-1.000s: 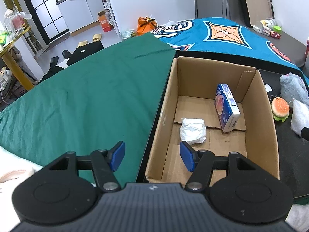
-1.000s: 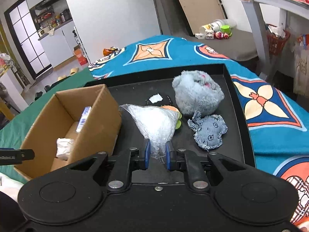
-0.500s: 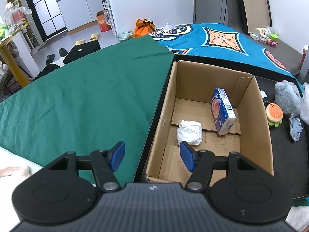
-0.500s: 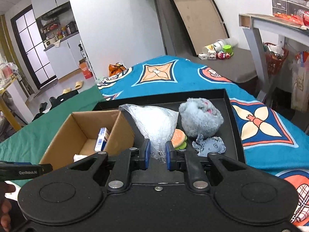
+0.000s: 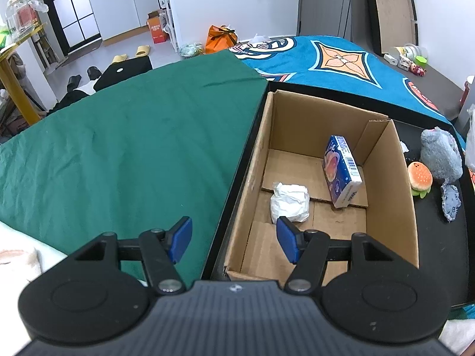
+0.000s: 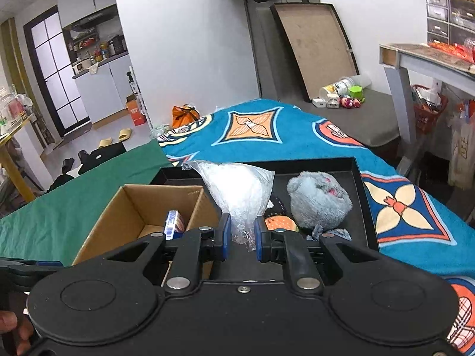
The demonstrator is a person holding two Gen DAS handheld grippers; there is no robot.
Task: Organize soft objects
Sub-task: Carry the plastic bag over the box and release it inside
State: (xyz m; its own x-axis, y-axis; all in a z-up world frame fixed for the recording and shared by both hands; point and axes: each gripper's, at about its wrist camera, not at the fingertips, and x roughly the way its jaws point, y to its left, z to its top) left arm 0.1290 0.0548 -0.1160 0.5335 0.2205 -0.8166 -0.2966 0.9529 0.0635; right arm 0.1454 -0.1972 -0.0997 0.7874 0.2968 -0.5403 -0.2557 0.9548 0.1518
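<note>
My right gripper is shut on a clear plastic bag of white stuffing and holds it up above the black tray, beside the cardboard box. My left gripper is open and empty over the box's near left corner. The box holds a crumpled white tissue and a blue tissue pack. A grey plush, a burger toy and a denim patch lie on the tray.
The tray and box rest on a bed with a green sheet and a blue patterned blanket. A grey table stands at the right. Floor clutter lies beyond the bed.
My right gripper has lifted the bag higher and pulled back from the tray, with the box drawing nearer on its left. My left gripper has risen slightly; its jaws stay open.
</note>
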